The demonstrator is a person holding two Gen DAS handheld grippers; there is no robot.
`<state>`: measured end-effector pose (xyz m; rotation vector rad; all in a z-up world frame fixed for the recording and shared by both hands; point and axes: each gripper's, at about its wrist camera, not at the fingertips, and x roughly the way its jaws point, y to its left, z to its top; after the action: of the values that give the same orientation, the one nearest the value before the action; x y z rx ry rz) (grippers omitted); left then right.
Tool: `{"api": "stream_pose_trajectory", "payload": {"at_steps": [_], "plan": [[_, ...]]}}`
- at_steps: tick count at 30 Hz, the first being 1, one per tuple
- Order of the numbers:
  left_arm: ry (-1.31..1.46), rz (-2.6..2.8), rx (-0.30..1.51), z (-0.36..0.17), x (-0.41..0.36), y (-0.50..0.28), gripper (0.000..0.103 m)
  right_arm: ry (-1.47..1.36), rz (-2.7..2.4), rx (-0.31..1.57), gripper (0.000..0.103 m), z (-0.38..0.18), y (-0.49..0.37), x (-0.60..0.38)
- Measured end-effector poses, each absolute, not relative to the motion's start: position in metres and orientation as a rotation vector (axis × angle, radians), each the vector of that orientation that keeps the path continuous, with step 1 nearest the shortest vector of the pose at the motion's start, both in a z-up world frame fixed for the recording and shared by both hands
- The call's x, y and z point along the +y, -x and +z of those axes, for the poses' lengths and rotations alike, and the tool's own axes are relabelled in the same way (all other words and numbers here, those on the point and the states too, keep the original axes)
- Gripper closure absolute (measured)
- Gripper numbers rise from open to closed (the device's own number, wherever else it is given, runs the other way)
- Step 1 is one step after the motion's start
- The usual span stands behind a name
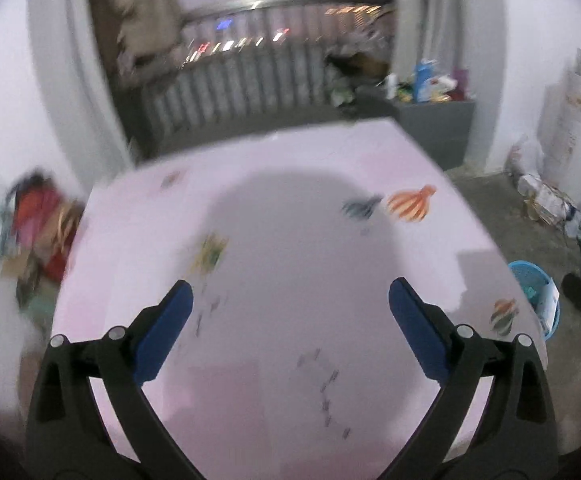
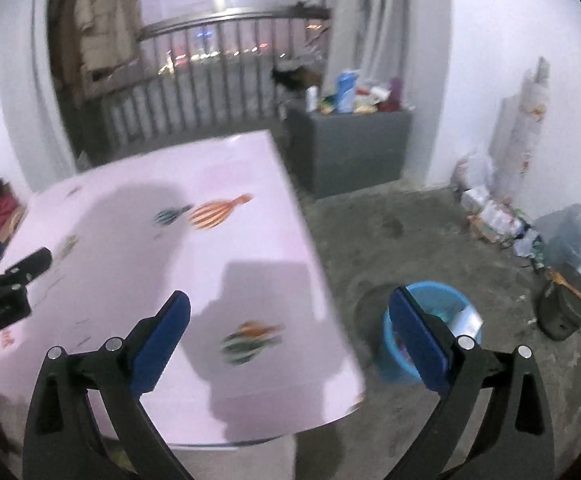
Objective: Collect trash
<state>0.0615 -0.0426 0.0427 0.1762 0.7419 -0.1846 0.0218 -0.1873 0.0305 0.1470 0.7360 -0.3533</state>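
Left gripper (image 1: 290, 308) and right gripper (image 2: 289, 312): both spread wide, nothing between fingers; blue bin (image 2: 430, 332) on floor at 4 o'clock off pink table (image 2: 170, 280), trash inside; risk: blurred view, next reach could clip bin rim

1. Pink table (image 2: 250, 264) printed with striped balloons (image 2: 214, 212)
2. Grey cabinet (image 2: 350, 148) topped with bottles (image 2: 344, 88)
3. Water jug (image 2: 574, 236) by the wall
4. Balcony railing (image 2: 210, 76)
5. Clothes pile (image 1: 38, 224)
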Motion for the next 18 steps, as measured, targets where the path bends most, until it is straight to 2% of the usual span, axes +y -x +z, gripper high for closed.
{"api": "stream_pose_trajectory", "payload": {"at_steps": [9,18], "plan": [[-0.029,-0.052,0.923,0.003,-0.002,-0.030,0.009,-0.071,-0.348,0.909,0.006,0.002,-0.015,-0.153],[-0.089,-0.132,0.914,0.005,-0.025,-0.022,0.009,-0.097,-0.432,0.942,0.006,0.001,-0.003,-0.176]]}}
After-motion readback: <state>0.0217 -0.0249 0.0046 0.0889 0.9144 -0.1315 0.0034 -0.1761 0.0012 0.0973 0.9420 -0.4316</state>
